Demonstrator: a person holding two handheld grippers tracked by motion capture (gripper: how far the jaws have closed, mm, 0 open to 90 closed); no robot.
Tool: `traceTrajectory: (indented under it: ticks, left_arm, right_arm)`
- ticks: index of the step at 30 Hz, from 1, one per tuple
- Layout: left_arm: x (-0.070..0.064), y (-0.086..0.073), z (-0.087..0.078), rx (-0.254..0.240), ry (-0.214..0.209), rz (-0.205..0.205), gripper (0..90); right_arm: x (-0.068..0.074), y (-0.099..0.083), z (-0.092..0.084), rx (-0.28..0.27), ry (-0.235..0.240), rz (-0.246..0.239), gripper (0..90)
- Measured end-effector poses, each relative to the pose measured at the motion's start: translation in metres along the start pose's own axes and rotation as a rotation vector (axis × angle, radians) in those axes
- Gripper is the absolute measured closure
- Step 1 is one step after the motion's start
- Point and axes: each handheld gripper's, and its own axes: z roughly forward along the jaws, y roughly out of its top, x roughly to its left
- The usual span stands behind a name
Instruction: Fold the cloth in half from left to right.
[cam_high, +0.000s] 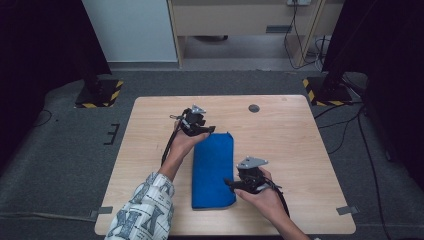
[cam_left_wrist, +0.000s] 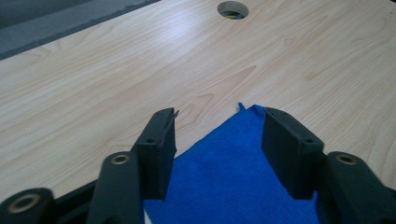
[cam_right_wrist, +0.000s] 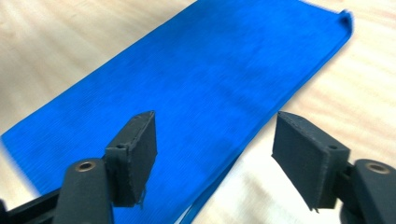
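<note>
A blue cloth (cam_high: 213, 170), folded into a long rectangle, lies flat on the wooden table (cam_high: 290, 145). My left gripper (cam_high: 210, 130) hovers at the cloth's far left corner. In the left gripper view its jaws (cam_left_wrist: 219, 135) stand apart, and the cloth's corner (cam_left_wrist: 224, 172) lies between them with no pad pressing on it. My right gripper (cam_high: 229, 183) is at the cloth's near right edge. In the right gripper view it (cam_right_wrist: 215, 144) is open over that edge of the cloth (cam_right_wrist: 187, 79), holding nothing.
A round cable hole (cam_high: 254, 108) sits in the table's far side, also seen in the left gripper view (cam_left_wrist: 232, 9). Two stand bases with yellow-black stripes (cam_high: 99, 94) (cam_high: 327, 91) rest on the floor behind the table. Cables run at the right.
</note>
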Motion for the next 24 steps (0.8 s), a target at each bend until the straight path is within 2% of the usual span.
traceTrajectory:
  ticks: [7,14,19,23,24]
  left_arm:
    - [0.006,-0.007,-0.006,0.008,0.012,0.013,37.4]
    - [0.011,-0.014,-0.004,0.008,0.011,0.001,30.9]
    - [0.012,-0.017,-0.007,0.001,0.003,0.003,25.2]
    - [0.016,-0.021,-0.008,-0.017,-0.012,-0.016,20.3]
    - [0.017,-0.022,-0.008,-0.008,-0.012,-0.017,18.9]
  right_arm:
    - [-0.019,0.019,0.018,-0.020,-0.048,0.009,28.7]
    - [-0.035,0.037,0.032,-0.014,-0.086,0.019,26.1]
    - [-0.043,0.046,0.045,0.002,-0.094,0.005,25.2]
    - [-0.050,0.055,0.054,0.014,-0.088,0.015,22.4]
    - [-0.053,0.057,0.056,0.013,-0.086,0.017,22.0]
